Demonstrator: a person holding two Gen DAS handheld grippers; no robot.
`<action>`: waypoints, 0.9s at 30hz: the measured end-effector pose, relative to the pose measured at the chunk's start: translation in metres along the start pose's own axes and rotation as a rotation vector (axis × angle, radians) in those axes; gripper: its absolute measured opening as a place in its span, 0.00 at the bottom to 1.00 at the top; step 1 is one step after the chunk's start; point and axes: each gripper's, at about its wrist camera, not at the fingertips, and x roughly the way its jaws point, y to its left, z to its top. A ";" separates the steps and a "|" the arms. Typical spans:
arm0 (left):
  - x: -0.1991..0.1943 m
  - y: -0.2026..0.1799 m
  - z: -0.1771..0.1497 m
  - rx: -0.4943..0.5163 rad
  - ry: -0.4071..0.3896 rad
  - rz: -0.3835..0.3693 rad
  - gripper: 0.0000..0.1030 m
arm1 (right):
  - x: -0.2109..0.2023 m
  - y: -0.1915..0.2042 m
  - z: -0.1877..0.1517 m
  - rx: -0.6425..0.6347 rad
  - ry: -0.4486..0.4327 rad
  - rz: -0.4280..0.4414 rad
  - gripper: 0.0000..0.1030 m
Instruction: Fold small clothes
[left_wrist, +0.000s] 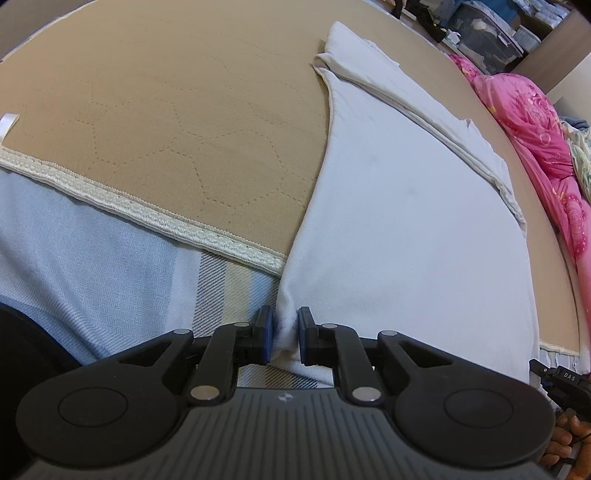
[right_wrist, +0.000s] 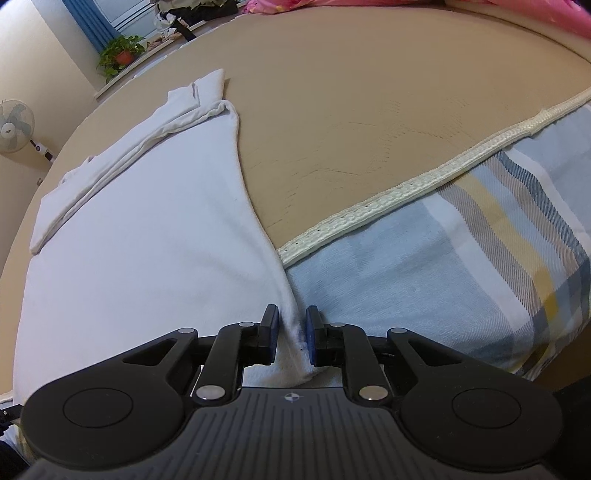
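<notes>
My left claw (left_wrist: 283, 338) pinches the near left corner of the white cotton garment (left_wrist: 406, 229), blue pads (left_wrist: 266, 334) pressed on a bunched fold. My right claw (right_wrist: 291, 338) pinches the near right corner of the same garment (right_wrist: 147, 229). It lies spread flat on the tan quilted bed pad (left_wrist: 184, 110), its far end folded over, its near edge hanging over the pad's cream braided trim (right_wrist: 406, 192) onto a pale blue plaid sheet (right_wrist: 461, 240). A pink floral quilt (left_wrist: 535, 122) lies bunched beyond.
</notes>
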 end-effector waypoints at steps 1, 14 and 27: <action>0.000 0.000 0.000 0.001 0.000 0.001 0.13 | 0.000 0.001 0.000 -0.003 0.000 -0.001 0.16; 0.001 -0.001 0.001 0.012 0.000 0.006 0.13 | 0.001 0.005 -0.002 -0.027 0.003 0.007 0.16; -0.026 -0.010 0.004 0.090 -0.053 -0.018 0.06 | -0.023 0.012 0.008 -0.029 -0.099 0.084 0.05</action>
